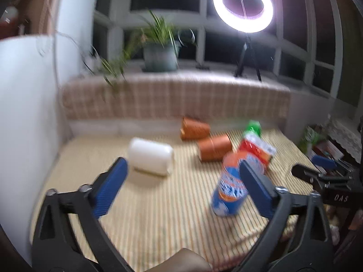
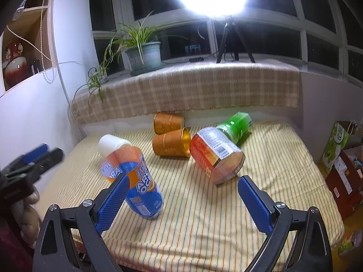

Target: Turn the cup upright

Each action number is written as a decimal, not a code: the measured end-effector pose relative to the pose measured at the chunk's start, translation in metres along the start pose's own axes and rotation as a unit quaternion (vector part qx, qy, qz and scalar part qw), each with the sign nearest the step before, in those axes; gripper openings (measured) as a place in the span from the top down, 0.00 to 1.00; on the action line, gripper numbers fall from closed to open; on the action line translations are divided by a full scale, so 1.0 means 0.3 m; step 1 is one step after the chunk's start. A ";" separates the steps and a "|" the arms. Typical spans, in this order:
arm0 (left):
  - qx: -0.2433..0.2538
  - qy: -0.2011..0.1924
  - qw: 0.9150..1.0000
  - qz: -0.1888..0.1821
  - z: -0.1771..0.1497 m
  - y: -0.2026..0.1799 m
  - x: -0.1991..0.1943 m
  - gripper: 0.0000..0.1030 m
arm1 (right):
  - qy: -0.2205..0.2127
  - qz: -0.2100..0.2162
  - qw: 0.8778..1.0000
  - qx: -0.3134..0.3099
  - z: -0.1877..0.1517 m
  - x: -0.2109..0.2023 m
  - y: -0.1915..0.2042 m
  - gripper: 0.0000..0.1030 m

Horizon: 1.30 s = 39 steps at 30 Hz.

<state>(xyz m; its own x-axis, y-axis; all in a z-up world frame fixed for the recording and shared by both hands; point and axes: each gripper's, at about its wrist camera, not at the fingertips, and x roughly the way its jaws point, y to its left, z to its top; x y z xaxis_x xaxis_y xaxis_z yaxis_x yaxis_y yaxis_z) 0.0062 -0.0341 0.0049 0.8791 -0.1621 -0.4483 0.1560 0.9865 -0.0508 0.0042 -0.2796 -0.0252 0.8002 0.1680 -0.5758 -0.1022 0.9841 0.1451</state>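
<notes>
A blue and orange cup (image 2: 136, 181) stands tilted on the striped mat (image 2: 204, 204), blurred; it also shows in the left wrist view (image 1: 233, 185). A white cup (image 1: 150, 159) lies on its side, partly hidden behind the blue cup in the right wrist view (image 2: 109, 144). Two orange cups (image 2: 172, 145) lie on their sides further back. A red cup (image 2: 215, 156) and a green cup (image 2: 236, 124) also lie tipped. My left gripper (image 1: 183, 188) is open, between the white and blue cups. My right gripper (image 2: 181, 201) is open, its left finger beside the blue cup.
A plaid-covered ledge (image 2: 192, 90) runs behind the mat, with a potted plant (image 2: 143, 54) and a ring light on a tripod (image 2: 229, 38). A white wall (image 2: 34, 113) is at the left. Boxes (image 2: 340, 158) stand off the mat's right edge.
</notes>
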 end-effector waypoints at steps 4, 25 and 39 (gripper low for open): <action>0.014 -0.036 0.999 0.028 0.015 -0.003 -0.046 0.00 | -0.017 -0.008 1.000 0.007 0.004 -0.016 -0.005 0.00; 0.005 -0.029 0.999 0.041 -0.002 0.002 -0.057 0.00 | -0.043 -0.038 0.998 0.016 0.008 -0.055 -0.029 0.00; 0.000 -0.029 0.999 0.046 0.003 0.014 -0.047 0.00 | -0.029 -0.033 0.999 0.015 0.008 -0.019 -0.023 0.00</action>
<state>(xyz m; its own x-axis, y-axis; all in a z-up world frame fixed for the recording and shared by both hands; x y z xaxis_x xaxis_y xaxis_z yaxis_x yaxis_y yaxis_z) -0.0051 -0.0278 0.0119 0.9141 -0.0728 -0.3988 0.0741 0.9972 -0.0123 0.0019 -0.2874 -0.0209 0.8380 0.0992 -0.5366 -0.0322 0.9906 0.1329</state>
